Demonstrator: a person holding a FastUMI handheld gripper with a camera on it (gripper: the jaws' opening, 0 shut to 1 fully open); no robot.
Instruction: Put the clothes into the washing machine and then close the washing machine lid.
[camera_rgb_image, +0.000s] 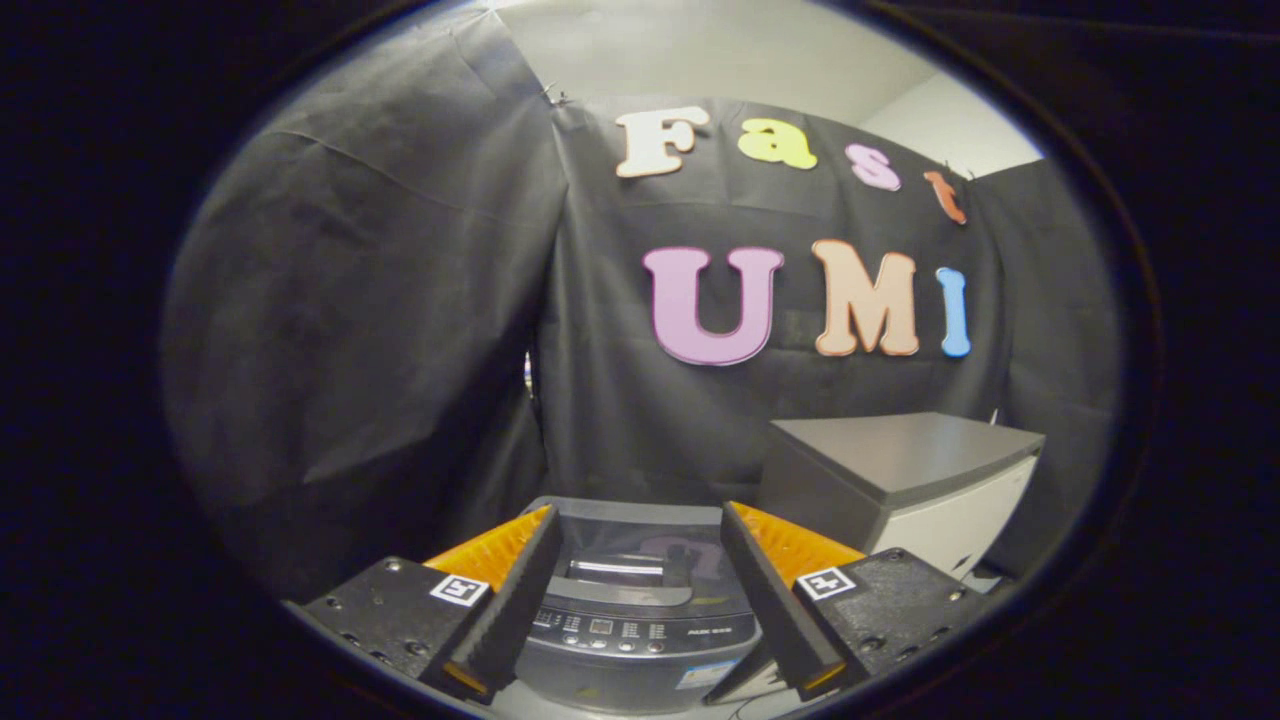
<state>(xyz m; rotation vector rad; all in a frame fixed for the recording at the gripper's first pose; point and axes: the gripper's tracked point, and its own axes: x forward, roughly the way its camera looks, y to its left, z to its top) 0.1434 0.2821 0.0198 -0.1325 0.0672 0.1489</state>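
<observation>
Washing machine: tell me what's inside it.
Can't tell: the washing machine has its lid down, covering the tub. No clothes visible. The gripper hangs open, the machine between its fingers.

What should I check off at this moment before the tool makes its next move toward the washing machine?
1. Tool open and holding nothing: ok.
2. Washing machine seen between and just beyond the fingers: ok.
3. Washing machine lid down, so clothes cannot go in yet: not ok.
4. Clothes located: cannot tell.
5. Grey-topped cabinet stands beside the machine, apart from the fingers: ok.
</observation>
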